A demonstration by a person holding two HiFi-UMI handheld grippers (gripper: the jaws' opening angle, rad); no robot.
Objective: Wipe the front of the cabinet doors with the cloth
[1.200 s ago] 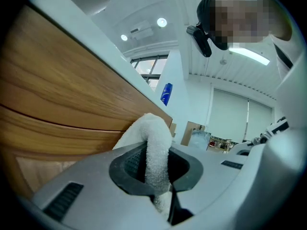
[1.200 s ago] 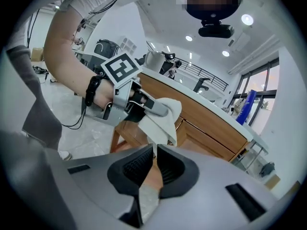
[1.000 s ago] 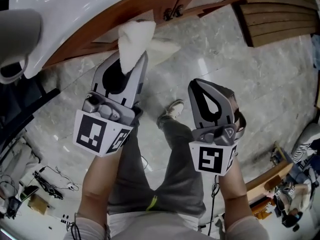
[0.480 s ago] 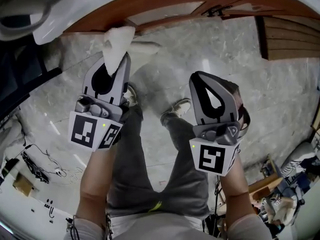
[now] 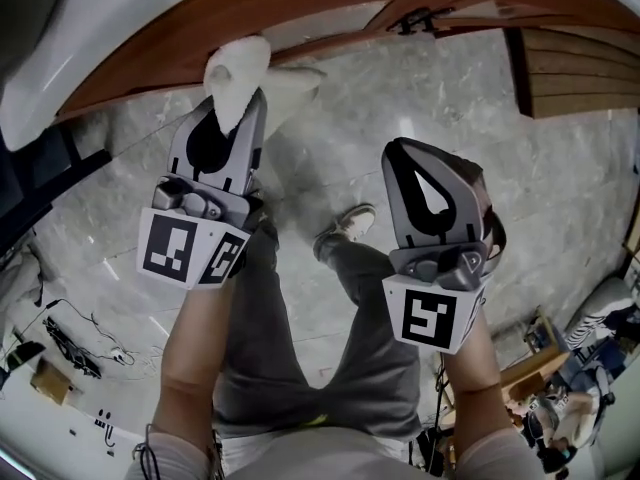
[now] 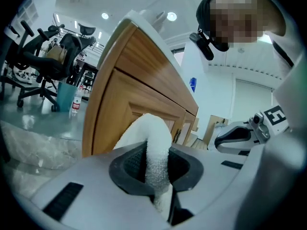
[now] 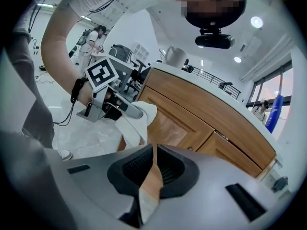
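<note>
My left gripper (image 5: 243, 111) is shut on a white cloth (image 5: 237, 71), which presses against the brown wooden cabinet door (image 5: 330, 20) at its left part. In the left gripper view the cloth (image 6: 154, 143) runs up between the jaws onto the door panel (image 6: 127, 104). My right gripper (image 5: 418, 156) hangs lower and to the right over the floor, shut with nothing in it. Its own view shows the left gripper (image 7: 125, 107) and the cloth (image 7: 136, 121) on the door (image 7: 170, 126). A dark handle (image 5: 414, 18) sits to the cloth's right.
Marble floor (image 5: 520, 188) lies below, with the person's legs and a shoe (image 5: 345, 226). A slatted wooden panel (image 5: 580, 68) stands at the upper right. Cables (image 5: 75, 343) and clutter lie at the left, office chairs (image 6: 38, 66) and a teal bin (image 6: 64, 94) beyond the cabinet's end.
The left gripper has carried the cloth leftward along the cabinet front, away from the dark handle. The right gripper has stayed about where it was, still shut.
</note>
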